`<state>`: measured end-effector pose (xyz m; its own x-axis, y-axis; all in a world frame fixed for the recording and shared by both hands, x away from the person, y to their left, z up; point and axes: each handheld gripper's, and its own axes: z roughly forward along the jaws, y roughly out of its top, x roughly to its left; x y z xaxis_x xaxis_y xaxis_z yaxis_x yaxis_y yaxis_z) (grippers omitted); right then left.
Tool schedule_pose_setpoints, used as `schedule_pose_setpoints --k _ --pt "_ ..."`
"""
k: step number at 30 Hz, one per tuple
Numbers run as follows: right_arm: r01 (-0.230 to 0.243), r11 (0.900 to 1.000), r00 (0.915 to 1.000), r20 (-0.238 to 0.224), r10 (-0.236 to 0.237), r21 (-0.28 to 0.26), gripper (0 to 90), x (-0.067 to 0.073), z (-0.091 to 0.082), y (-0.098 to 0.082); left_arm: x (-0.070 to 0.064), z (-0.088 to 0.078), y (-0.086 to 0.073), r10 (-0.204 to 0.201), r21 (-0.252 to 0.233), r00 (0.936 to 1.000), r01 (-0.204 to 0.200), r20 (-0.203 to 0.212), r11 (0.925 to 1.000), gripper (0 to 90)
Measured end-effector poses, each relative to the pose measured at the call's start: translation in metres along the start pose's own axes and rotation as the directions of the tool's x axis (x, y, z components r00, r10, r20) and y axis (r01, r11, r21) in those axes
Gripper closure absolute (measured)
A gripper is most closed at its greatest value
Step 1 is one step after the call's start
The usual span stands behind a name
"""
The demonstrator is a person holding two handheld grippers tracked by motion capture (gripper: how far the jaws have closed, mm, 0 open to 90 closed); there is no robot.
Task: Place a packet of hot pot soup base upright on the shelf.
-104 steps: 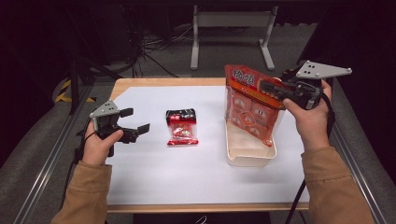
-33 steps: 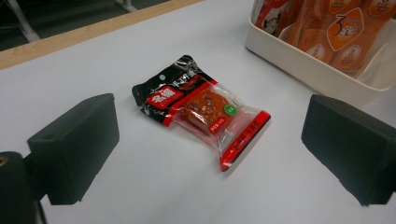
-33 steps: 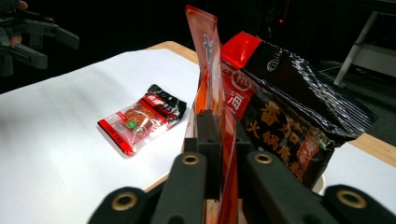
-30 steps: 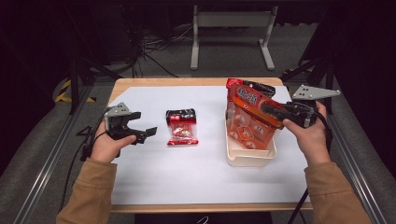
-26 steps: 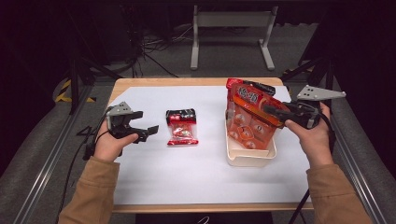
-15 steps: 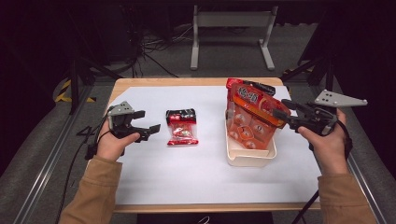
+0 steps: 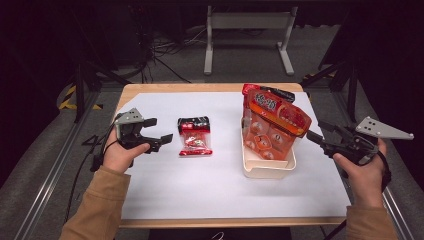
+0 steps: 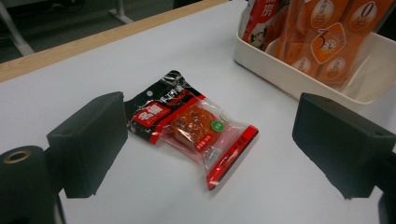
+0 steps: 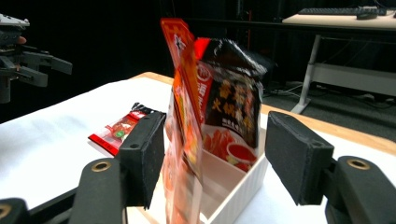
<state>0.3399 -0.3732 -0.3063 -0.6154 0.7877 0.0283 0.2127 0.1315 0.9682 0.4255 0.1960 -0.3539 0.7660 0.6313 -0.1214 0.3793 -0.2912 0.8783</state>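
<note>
A small red and black snack packet [image 7: 195,137] lies flat on the white table cover, ahead of my left gripper [image 7: 161,130], whose jaws stand open and empty. In the left gripper view the packet [image 8: 191,130] lies just beyond the jaws. A tall orange snack bag [image 7: 272,125] stands in a white bin [image 7: 267,170], leaning on a black and red bag [image 7: 267,92]. My right gripper [image 7: 316,130] hovers to the right of the bin; its jaws have just been opening and hold nothing. The orange bag [image 9: 184,116] stands ahead of its open jaws, apart from the pads.
The table's wooden edge [image 7: 210,87] runs along the far side, with metal rails and cables on the floor beyond. Bare white cover stretches in front of the bin and the packet. In the right gripper view the left gripper [image 9: 28,60] is at far left.
My right gripper has let go of the orange bag and drawn back to the right, jaws opened. The bag stays standing in the bin. The left hand has hardly moved.
</note>
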Motion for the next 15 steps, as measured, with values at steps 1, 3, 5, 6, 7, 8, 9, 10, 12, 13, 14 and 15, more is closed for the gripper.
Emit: schedule_pose_setpoints --k 1,3,5,6,7,8,9,10,12,13,14,15 --pt "0.0 1.0 1.0 0.0 0.0 0.0 38.1 0.0 0.0 0.0 0.0 0.0 0.0 0.0 0.0 1.0 0.0 0.0 1.0 11.4" --pt "-0.009 1.0 0.9999 0.01 0.009 0.004 38.1 -0.003 -0.001 -0.006 0.0 0.003 0.003 0.01 0.004 0.9999 -0.01 -0.011 0.9999 11.3" --pt "-0.008 1.0 0.9999 0.013 0.008 0.017 38.2 -0.005 -0.001 -0.008 -0.001 0.006 0.006 0.008 -0.005 0.9999 -0.008 -0.008 1.0 11.4" --pt "-0.008 1.0 0.9999 0.015 0.008 0.018 38.1 -0.005 -0.001 -0.009 0.0 0.008 0.008 0.011 -0.005 0.9999 -0.011 -0.008 0.9999 11.5" --pt "-0.009 1.0 0.9999 0.014 0.009 0.015 38.1 -0.006 -0.002 -0.01 0.0 0.01 0.01 0.006 -0.004 1.0 -0.006 -0.003 1.0 11.7" --pt "-0.013 1.0 0.9998 0.015 0.013 0.017 38.1 -0.007 -0.002 -0.011 0.0 0.012 0.012 0.009 -0.004 1.0 -0.009 -0.005 1.0 11.8" --pt "-0.011 1.0 0.9997 0.022 0.011 0.022 38.1 -0.008 -0.002 -0.011 0.001 0.014 0.013 0.016 -0.002 0.9998 -0.016 -0.008 0.9999 11.9" --pt "-0.01 1.0 0.9997 0.023 0.009 0.019 38.1 -0.009 -0.001 -0.012 0.001 0.017 0.014 0.006 -0.009 1.0 -0.006 -0.006 0.9999 11.9" --pt "-0.018 0.999 0.9996 0.024 0.017 0.028 38.0 -0.01 -0.001 -0.014 0.003 0.021 0.016 0.007 -0.012 1.0 -0.007 -0.005 0.9999 12.1" --pt "-0.019 0.999 0.9995 0.025 0.018 0.031 37.9 -0.01 0.0 -0.015 0.005 0.022 0.017 0.001 -0.016 1.0 -0.001 -0.007 0.9999 12.1" --pt "-0.018 0.999 0.9995 0.028 0.017 0.033 37.7 -0.011 0.001 -0.016 0.007 0.025 0.018 -0.003 -0.018 1.0 0.003 -0.009 0.9998 12.1" --pt "-0.021 0.999 0.9994 0.029 0.02 0.035 37.5 -0.012 0.001 -0.017 0.009 0.027 0.019 -0.006 -0.018 0.9999 0.006 -0.013 0.9998 12.1"
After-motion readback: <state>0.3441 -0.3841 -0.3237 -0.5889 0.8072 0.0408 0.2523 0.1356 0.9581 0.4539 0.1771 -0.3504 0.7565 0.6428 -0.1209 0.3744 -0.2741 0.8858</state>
